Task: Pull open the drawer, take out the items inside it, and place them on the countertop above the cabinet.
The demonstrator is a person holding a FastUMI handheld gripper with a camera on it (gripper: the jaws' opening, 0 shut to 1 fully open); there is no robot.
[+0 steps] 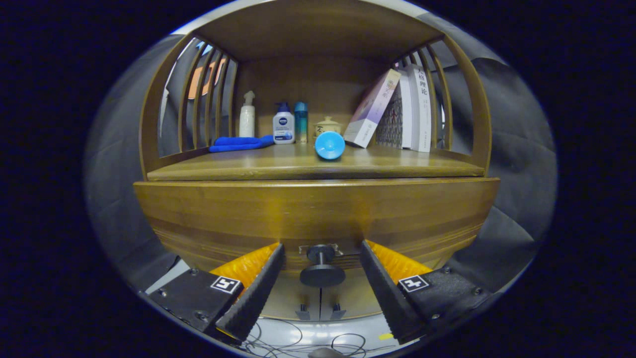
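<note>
A wooden cabinet has a closed drawer front (318, 211) with a dark round knob (322, 268) low at its middle. My gripper (322, 248) is open, its two black ribbed fingers (258, 288) standing either side of the knob without touching it. The knob sits in the gap between the fingertips. Above the drawer is the wooden countertop (278, 166), a shelf bay with slatted sides. What the drawer holds is hidden.
On the countertop lie a blue cloth (238, 143), a white pump bottle (247, 117), a white-and-blue bottle (283, 124), a teal bottle (300, 122), a small lidded jar (328, 126), a blue round cup on its side (330, 145) and leaning books (397, 107). Cables (298, 343) trail on the floor below.
</note>
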